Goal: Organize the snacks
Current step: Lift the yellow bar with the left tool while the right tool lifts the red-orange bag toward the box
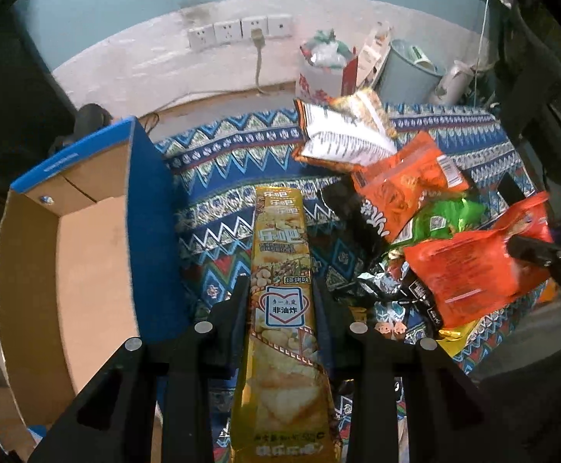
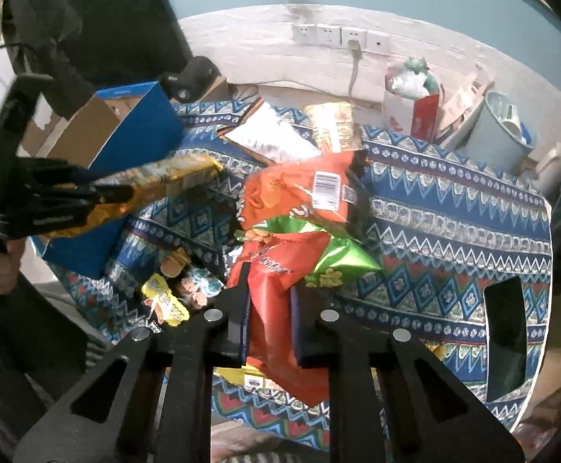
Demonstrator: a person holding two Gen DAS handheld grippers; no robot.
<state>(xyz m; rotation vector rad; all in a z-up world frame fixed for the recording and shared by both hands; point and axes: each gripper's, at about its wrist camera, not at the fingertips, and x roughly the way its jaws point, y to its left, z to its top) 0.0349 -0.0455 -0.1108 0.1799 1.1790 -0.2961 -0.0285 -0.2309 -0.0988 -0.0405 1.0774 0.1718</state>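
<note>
Left wrist view: a long yellow pack [image 1: 282,308] runs straight out between the left gripper [image 1: 280,285] fingers, which are clamped on its sides. Its print shows crackers and nuts, a white heart badge reading 非油炸, and large blue-and-white characters higher up. It hangs above the patterned cloth [image 1: 222,177], just beside the open cardboard box [image 1: 87,239] with blue outer walls. To the right lies the snack pile: a white-backed bag [image 1: 338,135], an orange bag [image 1: 407,177], a green bag [image 1: 446,220]. The right gripper [image 1: 523,250] pinches a red bag [image 1: 469,274] at the pile's edge.

Right wrist view: the right gripper [image 2: 266,281] fingers are closed on the red bag [image 2: 276,308], crumpled between them, with white script too blurred to read. A barcode label sits on the orange bag [image 2: 299,189] beyond. A dark phone [image 2: 506,332] lies on the cloth at right. The left gripper [image 2: 99,196] holds the yellow pack [image 2: 164,181] in front of the box [image 2: 133,131].
</note>
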